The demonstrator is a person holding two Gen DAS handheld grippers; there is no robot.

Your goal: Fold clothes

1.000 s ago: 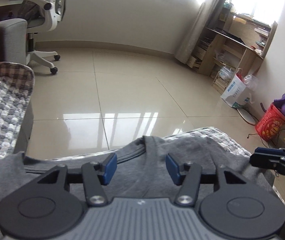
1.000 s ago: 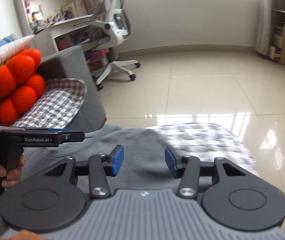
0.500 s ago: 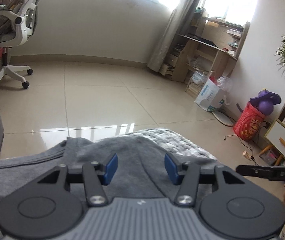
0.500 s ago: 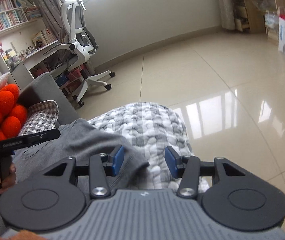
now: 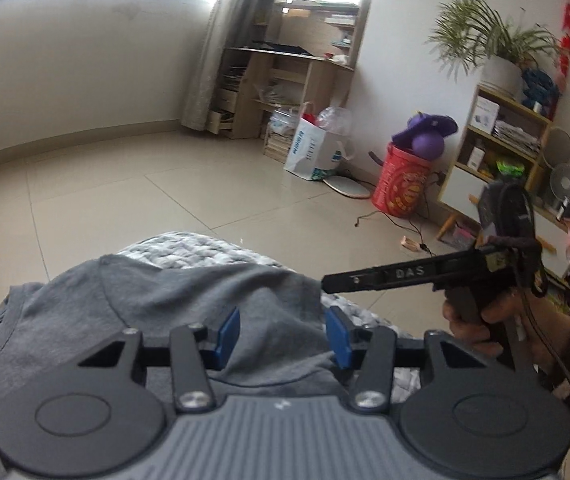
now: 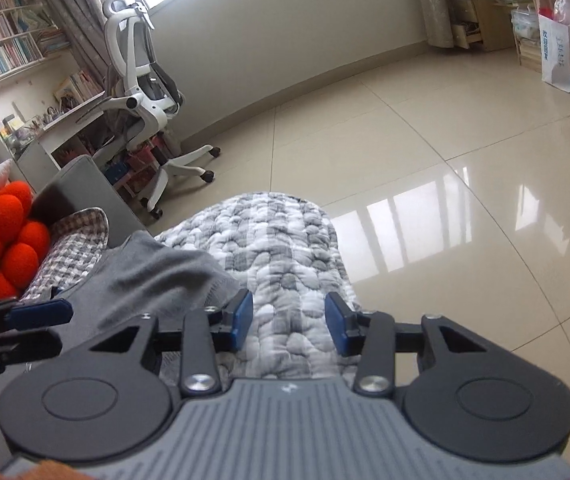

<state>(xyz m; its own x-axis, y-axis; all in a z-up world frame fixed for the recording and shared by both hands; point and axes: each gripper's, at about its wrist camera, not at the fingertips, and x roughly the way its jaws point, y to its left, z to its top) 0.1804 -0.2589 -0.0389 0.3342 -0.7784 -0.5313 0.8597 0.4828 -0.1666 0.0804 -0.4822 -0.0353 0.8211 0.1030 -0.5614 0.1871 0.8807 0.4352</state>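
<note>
Left gripper (image 5: 282,336) open over shirt (image 5: 173,304); right gripper (image 6: 288,322), empty, closing over quilt (image 6: 281,240) beside the shirt's edge. Advise pinching edges squarely before folding.

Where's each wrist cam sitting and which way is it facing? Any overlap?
Left wrist: on the left gripper, angled down over the grey shirt, facing shelves and plant; shows the right gripper and right hand.
Right wrist: on the right gripper, jaws closing over the quilted cover, facing the office chair; left gripper at left edge.
Shared: shirt, cover, tiled floor, white bag.
</note>
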